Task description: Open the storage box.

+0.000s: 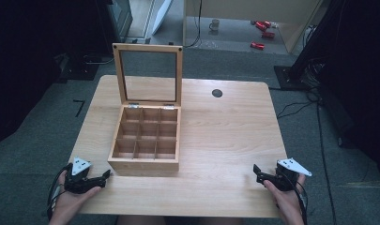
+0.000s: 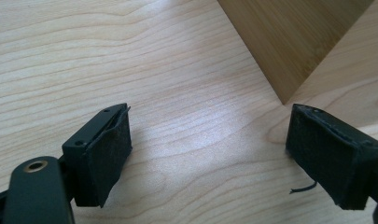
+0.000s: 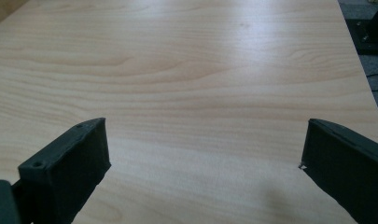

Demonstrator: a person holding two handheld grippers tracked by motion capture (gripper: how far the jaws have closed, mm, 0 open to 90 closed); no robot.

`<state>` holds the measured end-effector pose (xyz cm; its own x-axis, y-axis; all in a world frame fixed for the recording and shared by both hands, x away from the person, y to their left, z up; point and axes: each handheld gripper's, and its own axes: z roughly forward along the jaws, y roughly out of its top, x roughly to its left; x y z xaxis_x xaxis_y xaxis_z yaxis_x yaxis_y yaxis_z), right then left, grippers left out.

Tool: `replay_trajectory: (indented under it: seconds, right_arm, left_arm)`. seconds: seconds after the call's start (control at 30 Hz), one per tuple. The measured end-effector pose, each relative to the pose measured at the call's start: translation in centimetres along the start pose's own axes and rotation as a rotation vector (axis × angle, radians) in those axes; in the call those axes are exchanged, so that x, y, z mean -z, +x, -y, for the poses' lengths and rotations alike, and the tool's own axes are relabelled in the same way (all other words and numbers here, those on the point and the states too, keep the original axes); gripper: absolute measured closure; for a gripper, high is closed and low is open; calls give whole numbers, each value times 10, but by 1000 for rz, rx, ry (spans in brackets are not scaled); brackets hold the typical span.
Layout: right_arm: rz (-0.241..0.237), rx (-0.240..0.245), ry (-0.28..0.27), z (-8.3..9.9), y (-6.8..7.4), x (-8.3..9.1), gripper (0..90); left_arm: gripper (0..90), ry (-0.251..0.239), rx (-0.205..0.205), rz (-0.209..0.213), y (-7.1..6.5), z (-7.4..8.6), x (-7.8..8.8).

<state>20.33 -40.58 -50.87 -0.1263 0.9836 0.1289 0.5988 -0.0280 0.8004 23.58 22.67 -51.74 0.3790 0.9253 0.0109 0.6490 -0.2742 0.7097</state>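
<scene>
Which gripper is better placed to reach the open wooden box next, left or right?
Left, probably. The left gripper sits open just off the wooden box, whose front corner shows close ahead in its own view. The right gripper, also open, faces bare table, well apart from the box.

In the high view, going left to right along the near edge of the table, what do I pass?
Left hand-held gripper → wooden compartment box → bare stretch of table → right hand-held gripper.

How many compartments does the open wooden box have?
9, in a three-by-three grid inside the box: three along the back by the hinged lid, three across the middle, three along the front. All look empty.
</scene>
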Motion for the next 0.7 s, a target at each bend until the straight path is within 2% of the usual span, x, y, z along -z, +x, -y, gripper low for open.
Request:
replay_trajectory:
  seconds: [0.17,0.2,0.43,0.7]
  right_arm:
    - [35,1,42,8,-4,5,5]
    - [53,13,58,11,-5,5,5]
    - [91,39,101,20,-5,7,5]
    - [105,50,140,24,-2,3,5]
  left_arm:
    - [151,0,0,0,0,0,0]
    - [151,-1,1,0,0,0,0]
    - [152,-1,1,-1,0,0,0]
    - [157,-2,1,-1,0,0,1]
